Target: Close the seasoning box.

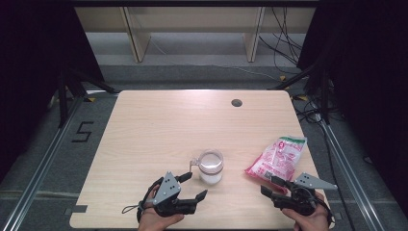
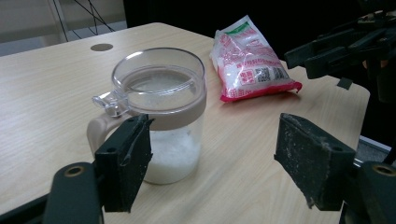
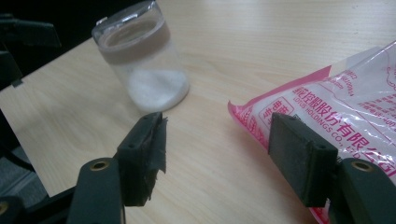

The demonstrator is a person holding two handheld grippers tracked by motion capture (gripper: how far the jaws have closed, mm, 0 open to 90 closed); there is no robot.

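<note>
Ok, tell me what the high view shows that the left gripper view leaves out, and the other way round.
High view alone: the whole table with the floor and shelving beyond it, both hands, and the left gripper from above, open beside the jar.

Left gripper view alone: a close look at the jar with its clear lid, brown band and handle, white powder at the bottom, and the print on the bag.

Both: the jar, the pink and white bag, the round hole in the tabletop, and the right gripper near the bag.

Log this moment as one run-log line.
left claw: open, beside jar, holds nothing | right claw: open, at bag's near end | jar: upright, lidded, white grains inside | bag: flat on table
</note>
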